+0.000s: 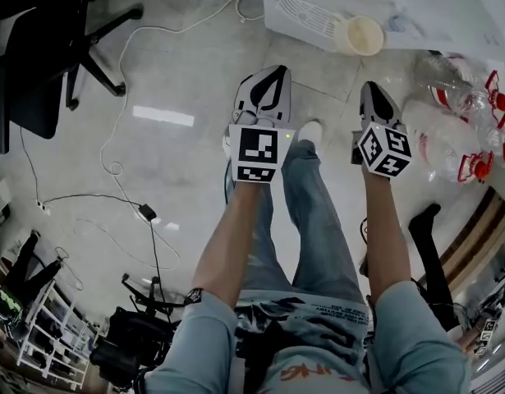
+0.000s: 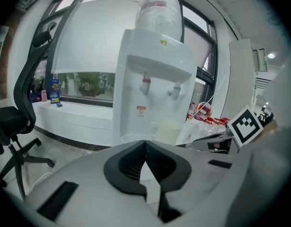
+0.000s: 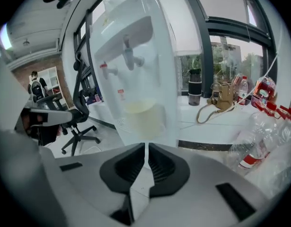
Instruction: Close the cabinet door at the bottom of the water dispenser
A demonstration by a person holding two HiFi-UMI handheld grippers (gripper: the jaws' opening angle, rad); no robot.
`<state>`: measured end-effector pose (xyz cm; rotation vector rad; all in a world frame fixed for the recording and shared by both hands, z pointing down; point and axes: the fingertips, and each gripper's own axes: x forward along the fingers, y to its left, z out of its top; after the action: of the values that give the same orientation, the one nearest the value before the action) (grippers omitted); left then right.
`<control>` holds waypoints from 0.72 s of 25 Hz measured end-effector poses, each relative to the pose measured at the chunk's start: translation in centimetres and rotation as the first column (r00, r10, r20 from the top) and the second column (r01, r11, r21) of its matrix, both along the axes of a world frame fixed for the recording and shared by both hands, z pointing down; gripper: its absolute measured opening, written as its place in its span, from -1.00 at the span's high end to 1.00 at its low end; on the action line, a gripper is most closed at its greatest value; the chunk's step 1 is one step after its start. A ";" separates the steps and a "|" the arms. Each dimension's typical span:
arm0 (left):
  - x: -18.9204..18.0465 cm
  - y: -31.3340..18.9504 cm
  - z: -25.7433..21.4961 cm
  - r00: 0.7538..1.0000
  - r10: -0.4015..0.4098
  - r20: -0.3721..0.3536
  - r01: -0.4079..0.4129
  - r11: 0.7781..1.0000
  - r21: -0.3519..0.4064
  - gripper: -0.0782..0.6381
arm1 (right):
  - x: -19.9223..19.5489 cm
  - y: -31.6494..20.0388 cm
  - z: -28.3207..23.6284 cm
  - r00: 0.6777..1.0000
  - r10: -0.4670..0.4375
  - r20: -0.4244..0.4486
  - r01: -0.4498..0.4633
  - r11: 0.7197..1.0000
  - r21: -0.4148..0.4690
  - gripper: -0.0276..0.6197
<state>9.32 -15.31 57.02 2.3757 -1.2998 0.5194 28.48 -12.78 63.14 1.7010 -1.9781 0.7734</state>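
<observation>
The white water dispenser (image 2: 150, 93) stands straight ahead with a bottle on top and a cream cup (image 2: 166, 129) on its drip tray. In the right gripper view the dispenser (image 3: 136, 70) and cup (image 3: 140, 115) look close and blurred. From the head view I see only the dispenser's top (image 1: 318, 15) and the cup (image 1: 360, 35). The bottom cabinet door is hidden behind the gripper bodies. My left gripper (image 1: 275, 74) (image 2: 145, 148) and right gripper (image 1: 374, 90) (image 3: 146, 148) are held up side by side in front of the dispenser. Both are shut with nothing between their jaws and touch nothing.
A black office chair (image 1: 39, 56) stands at the left, with cables (image 1: 112, 171) trailing across the floor. Several clear plastic bottles with red labels (image 1: 457, 138) lie at the right of the dispenser. The person's legs and a white shoe (image 1: 311, 131) are below the grippers.
</observation>
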 end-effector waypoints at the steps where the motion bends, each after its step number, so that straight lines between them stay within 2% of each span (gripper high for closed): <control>1: -0.9 0.0 -1.2 1.000 -0.007 -0.003 0.007 1.000 0.007 0.73 | -0.8 0.1 -1.5 1.000 -0.004 0.011 0.004 1.000 0.012 0.78; 7: -5.5 -0.2 -8.8 0.997 -0.057 -0.050 0.059 0.998 0.039 0.73 | -6.7 -1.3 -11.3 0.994 -0.062 0.089 0.054 0.995 0.087 0.83; 12: -8.2 -0.4 -16.3 0.993 -0.079 -0.093 0.086 0.994 0.074 0.73 | -12.1 -2.5 -20.2 0.984 -0.129 0.125 0.105 0.978 0.183 0.83; 18: -10.4 -0.8 -25.2 0.992 -0.059 -0.112 0.071 0.992 0.108 0.73 | -16.4 -3.5 -30.1 0.975 -0.129 0.179 0.079 0.962 0.262 0.83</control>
<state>-1.08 -16.13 31.86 2.4051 -1.3857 0.3011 12.12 -16.30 33.05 1.6951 -2.3694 0.6971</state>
